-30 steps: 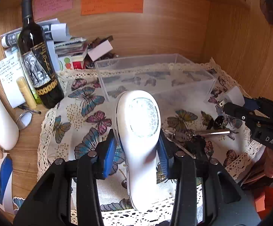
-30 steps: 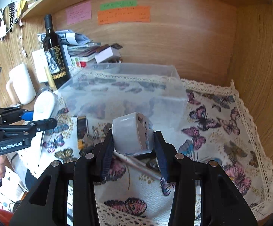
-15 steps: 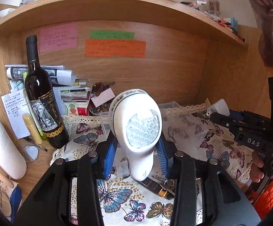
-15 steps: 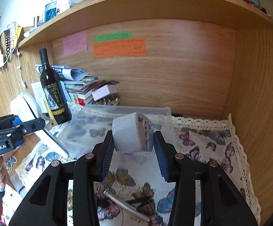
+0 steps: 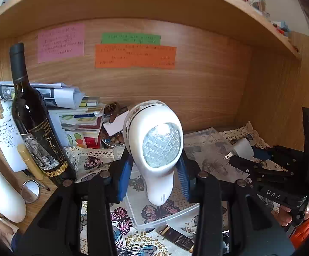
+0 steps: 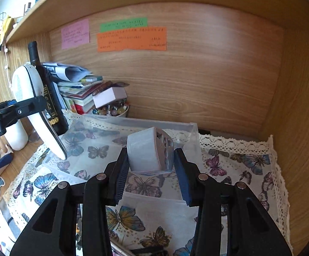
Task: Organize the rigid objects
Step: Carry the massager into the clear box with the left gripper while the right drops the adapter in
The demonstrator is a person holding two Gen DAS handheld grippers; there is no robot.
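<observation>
Left gripper [image 5: 154, 170] fingers are clamping the white plastic handheld fabric shaver [image 5: 156, 149] mid-body: rigid, smooth, slippery. Right gripper [image 6: 152, 166] fingers are clamping the grey plastic cube travel adapter [image 6: 149, 151], light, above the clear plastic storage box [image 6: 194, 132].

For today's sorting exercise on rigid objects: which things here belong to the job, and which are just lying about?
Job:
- white lint shaver, held in left gripper
- grey travel adapter, held in right gripper
- clear plastic bin

Lying about:
- wine bottle
- paper stack
- sticky notes
- small mirror
</observation>
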